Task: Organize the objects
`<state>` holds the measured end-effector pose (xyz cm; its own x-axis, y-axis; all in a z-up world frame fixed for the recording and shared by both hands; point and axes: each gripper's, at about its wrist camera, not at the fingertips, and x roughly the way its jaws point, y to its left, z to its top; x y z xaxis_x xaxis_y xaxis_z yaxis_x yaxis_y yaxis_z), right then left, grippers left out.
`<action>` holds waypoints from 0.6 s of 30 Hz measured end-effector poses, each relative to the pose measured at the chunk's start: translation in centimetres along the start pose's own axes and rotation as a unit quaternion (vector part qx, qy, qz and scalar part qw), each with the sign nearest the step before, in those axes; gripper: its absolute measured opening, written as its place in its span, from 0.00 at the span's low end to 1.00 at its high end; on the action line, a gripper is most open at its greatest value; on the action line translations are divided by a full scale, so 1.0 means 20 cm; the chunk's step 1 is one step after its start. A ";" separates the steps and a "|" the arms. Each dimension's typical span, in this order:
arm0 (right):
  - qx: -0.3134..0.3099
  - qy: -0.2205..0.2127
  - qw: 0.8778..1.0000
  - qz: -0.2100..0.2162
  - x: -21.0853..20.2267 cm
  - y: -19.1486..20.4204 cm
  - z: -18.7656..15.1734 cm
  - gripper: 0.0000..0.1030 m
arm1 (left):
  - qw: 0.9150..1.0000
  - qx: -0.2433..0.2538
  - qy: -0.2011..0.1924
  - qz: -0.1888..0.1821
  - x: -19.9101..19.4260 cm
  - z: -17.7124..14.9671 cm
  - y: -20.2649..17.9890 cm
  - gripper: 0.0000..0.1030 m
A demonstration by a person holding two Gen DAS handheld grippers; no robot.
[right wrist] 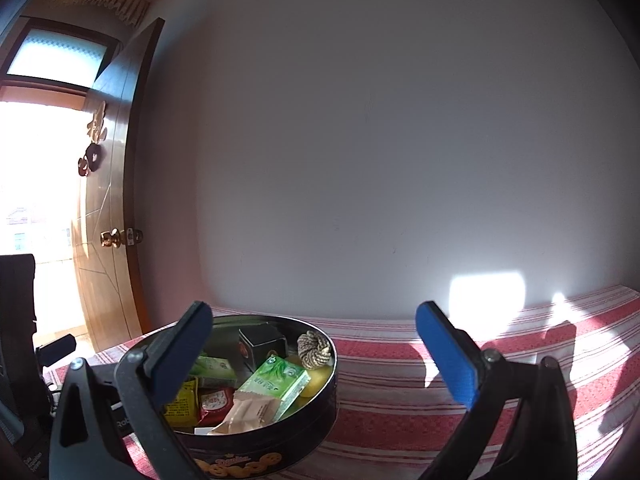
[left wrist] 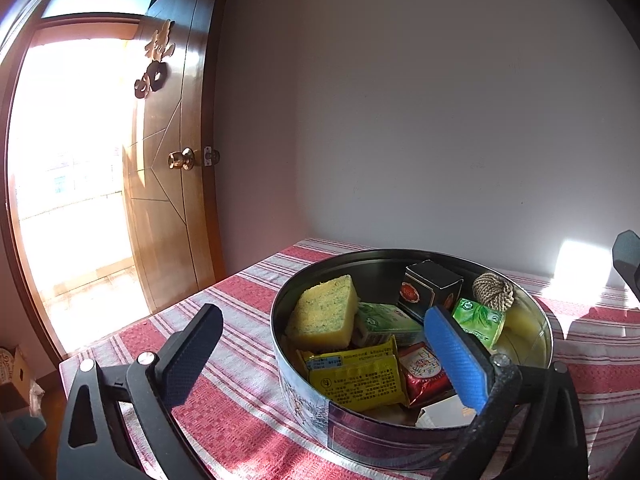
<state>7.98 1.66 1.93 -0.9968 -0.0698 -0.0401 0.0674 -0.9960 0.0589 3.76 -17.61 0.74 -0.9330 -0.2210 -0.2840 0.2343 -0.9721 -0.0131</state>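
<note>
A round cookie tin (left wrist: 308, 396) stands on the red-and-white striped cloth (left wrist: 224, 412). It holds a yellow sponge block (left wrist: 320, 322), a green carton (left wrist: 384, 322), a black box (left wrist: 430, 288), a twine ball (left wrist: 493, 291), a green packet (left wrist: 478, 320), a yellow packet (left wrist: 360, 378) and a red packet (left wrist: 424, 372). My left gripper (left wrist: 323, 313) is open wide. Its blue-padded finger hangs over the tin's inside and the other finger sits outside the left wall. Nothing is gripped. My right gripper (right wrist: 314, 314) is open and empty, to the right of the tin (right wrist: 240, 460).
The table stands against a white wall, with its left edge near an open wooden door (left wrist: 168, 200). A cardboard box (left wrist: 12, 376) sits on the floor at the left. Sunlit striped cloth (right wrist: 420, 396) stretches right of the tin.
</note>
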 end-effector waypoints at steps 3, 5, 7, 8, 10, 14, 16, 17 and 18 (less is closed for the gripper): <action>0.005 0.001 1.000 0.002 0.00 -0.02 0.00 1.00 | 1.000 0.005 0.001 0.001 0.00 0.00 -0.01 0.99; 0.009 -0.002 1.000 0.004 -0.01 -0.03 0.00 1.00 | 1.000 0.008 0.004 0.002 0.00 0.00 -0.02 0.99; 0.010 -0.003 1.000 0.006 -0.02 -0.04 0.00 1.00 | 1.000 0.010 0.006 0.004 0.00 -0.01 -0.03 0.99; 0.010 -0.003 1.000 0.007 -0.02 -0.04 0.00 1.00 | 1.000 0.012 0.009 0.005 0.00 -0.01 -0.04 0.99; 0.012 -0.002 1.000 0.011 -0.02 -0.04 0.00 1.00 | 1.000 0.014 0.017 0.002 0.00 -0.01 -0.04 0.99; 0.014 0.001 1.000 0.014 -0.02 -0.06 0.00 1.00 | 1.000 0.013 0.027 -0.001 0.00 -0.02 -0.04 0.99; 0.015 0.002 1.000 0.017 -0.02 -0.06 0.00 1.00 | 1.000 0.008 0.028 0.004 0.00 -0.02 -0.03 0.99; 0.015 0.003 1.000 0.018 -0.02 -0.06 0.00 1.00 | 1.000 0.005 0.030 0.005 0.00 -0.02 -0.03 0.99; 0.014 0.004 1.000 0.019 -0.02 -0.06 0.00 1.00 | 0.999 0.004 0.033 0.006 0.00 -0.02 -0.03 0.99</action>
<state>8.38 2.98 1.93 -0.9931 -0.1087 -0.0443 0.1045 -0.9905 0.0889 3.69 -17.09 0.35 -0.9102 -0.2273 -0.3463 0.2431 -0.9700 -0.0023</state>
